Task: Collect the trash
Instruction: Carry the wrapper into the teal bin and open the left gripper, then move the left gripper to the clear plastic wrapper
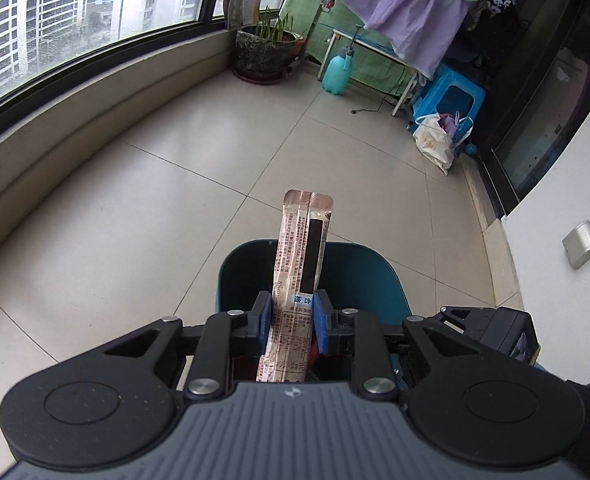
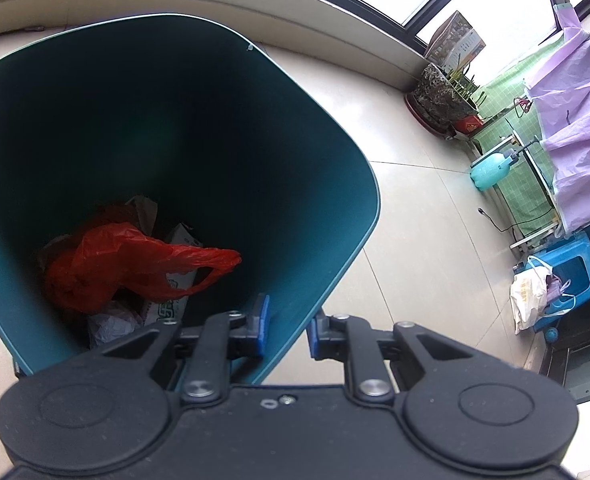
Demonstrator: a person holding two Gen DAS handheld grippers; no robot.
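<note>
Left tool (image 1: 291, 316): you're pinching the wrapper (image 1: 301, 256) above the bin (image 1: 359, 276).
Right tool (image 2: 287, 330): clamps the bin wall.
Next: release it inside.

Your left gripper (image 1: 291, 320) is matte black, with two blue fingers (image 1: 262, 316) on angled linkage arms pinned by round silver bolts. At the bottom of the frame its grey housing is ribbed, carries a small white logo at centre, and is flanked by two round black discs with embossed circles. At lower right a dark sleeve edges in. Your right gripper (image 2: 287, 330) has the same black linkages, silver bolts and blue fingers (image 2: 261, 326), but a plain black housing with small screws at centre.
</note>
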